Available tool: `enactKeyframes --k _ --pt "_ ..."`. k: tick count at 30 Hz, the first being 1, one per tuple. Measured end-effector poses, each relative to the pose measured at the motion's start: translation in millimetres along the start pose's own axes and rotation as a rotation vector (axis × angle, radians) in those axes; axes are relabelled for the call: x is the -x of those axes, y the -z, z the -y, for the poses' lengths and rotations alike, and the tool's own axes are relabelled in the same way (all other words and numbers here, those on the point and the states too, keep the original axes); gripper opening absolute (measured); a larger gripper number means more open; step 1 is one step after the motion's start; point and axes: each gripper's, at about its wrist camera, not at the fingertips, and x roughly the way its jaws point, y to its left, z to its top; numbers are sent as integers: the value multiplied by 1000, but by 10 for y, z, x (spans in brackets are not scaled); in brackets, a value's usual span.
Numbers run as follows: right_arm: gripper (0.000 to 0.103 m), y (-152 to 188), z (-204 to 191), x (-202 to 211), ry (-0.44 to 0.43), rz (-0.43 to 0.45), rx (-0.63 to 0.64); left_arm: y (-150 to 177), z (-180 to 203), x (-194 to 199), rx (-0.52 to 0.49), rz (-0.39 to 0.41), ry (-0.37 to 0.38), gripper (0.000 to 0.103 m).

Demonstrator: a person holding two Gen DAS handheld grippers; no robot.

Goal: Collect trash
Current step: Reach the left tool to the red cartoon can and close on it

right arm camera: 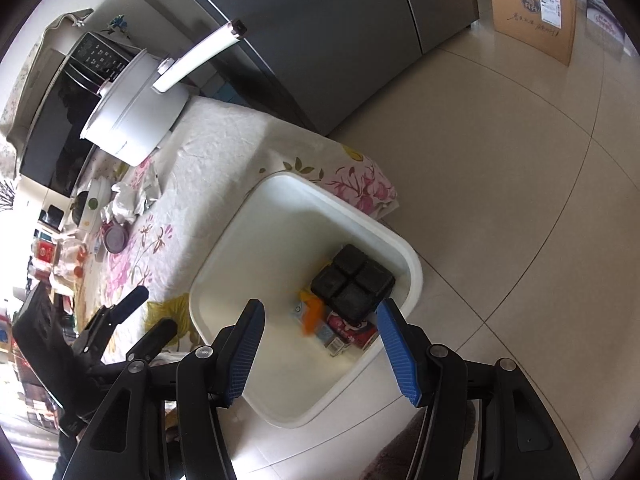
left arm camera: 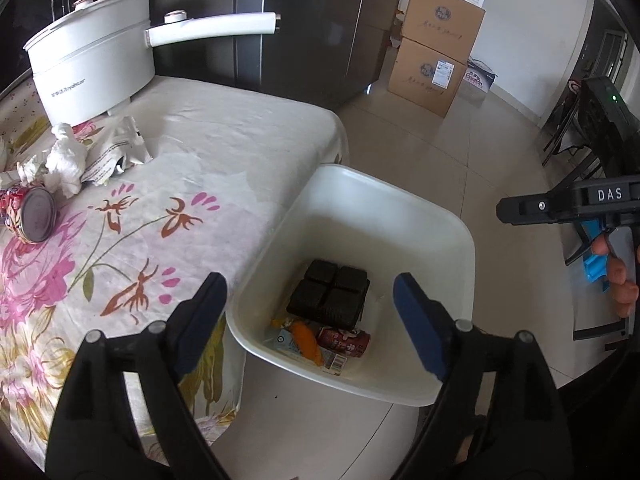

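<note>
A tiled floor [left arm camera: 460, 152] is seen beyond and to the right of both sets of jaws, wide and bare up to stacked cardboard boxes [left arm camera: 436, 44] and a dark refrigerator [left arm camera: 304, 20] at the far side. To the left of the jaws a bench [left arm camera: 224, 140] is covered with a flowered cloth; its near right edge runs down just beside the bin, and its far corner is rounded off ahead.

A white bin [left arm camera: 400, 188] stands on the floor directly below and ahead of both jaws, its left rim touching or just beside the bench edge. In it lie a black four-cell tray [left arm camera: 330, 292], a red can [left arm camera: 344, 342], an orange wrapper [left arm camera: 306, 340] and a small carton [left arm camera: 286, 342], all gathered at the near end of the bin floor.

The left gripper [left arm camera: 308, 308] is held over the near left rim of the bin with its jaws spread wide and nothing between them. The right gripper [right arm camera: 318, 336] is held over the bin's near side, its jaws parted about halfway and likewise empty.

At the far left of the bench, well away from the jaws, a white electric pot [left arm camera: 96, 56] with a long handle is seen. Nearer, still left of the jaws, crumpled tissues [left arm camera: 66, 156], a torn foil wrapper [left arm camera: 116, 152] and a second can [left arm camera: 30, 216] lying on its side remain on the cloth.
</note>
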Motion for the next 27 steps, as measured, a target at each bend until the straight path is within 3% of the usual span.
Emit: enactKeyframes --k 14,27 --pt "68 -47 -329 54 26 39 80 141 -351 285 48 -12 -67 96" --pt "79 -91 -1048 -29 56 74 207 382 -966 724 158 -15 -130 102"
